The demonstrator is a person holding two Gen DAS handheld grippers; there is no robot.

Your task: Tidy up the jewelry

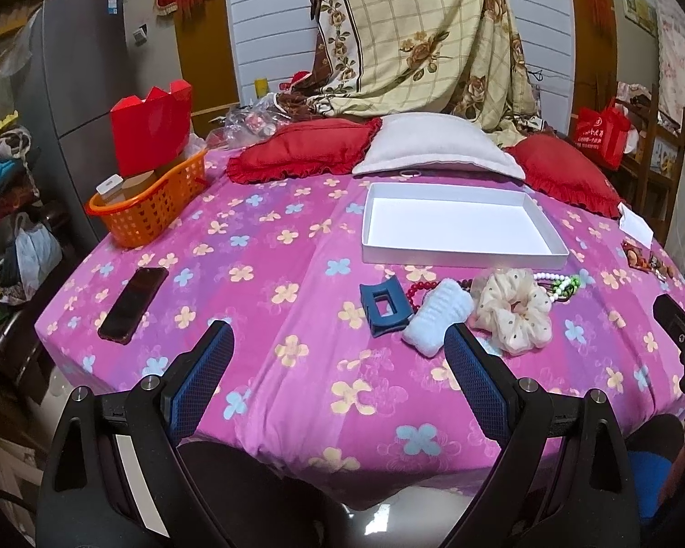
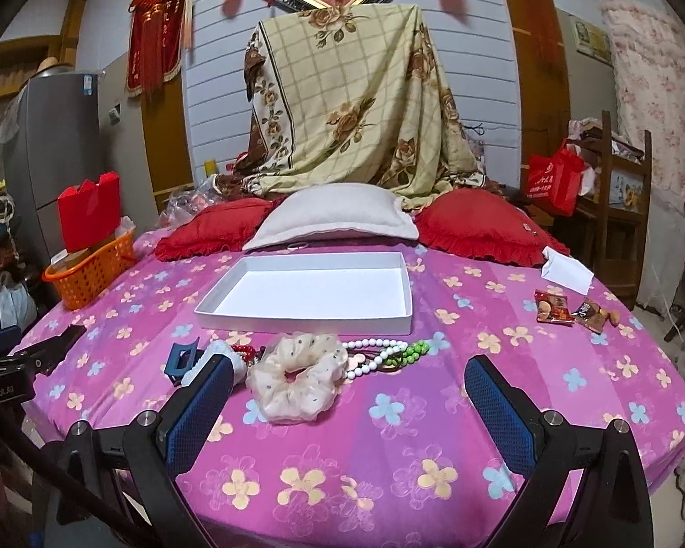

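Note:
An empty white tray lies on the pink flowered bedcover. In front of it sit a blue hair claw, a pale blue fluffy hair tie, a cream dotted scrunchie, red beads, and white and green bead strings. My left gripper is open and empty, just short of the claw and hair tie. My right gripper is open and empty, with the scrunchie between its fingers' line of sight.
A black phone lies at the left. An orange basket with a red box stands at the back left. Red and white pillows line the back. Snack packets and folded paper lie right.

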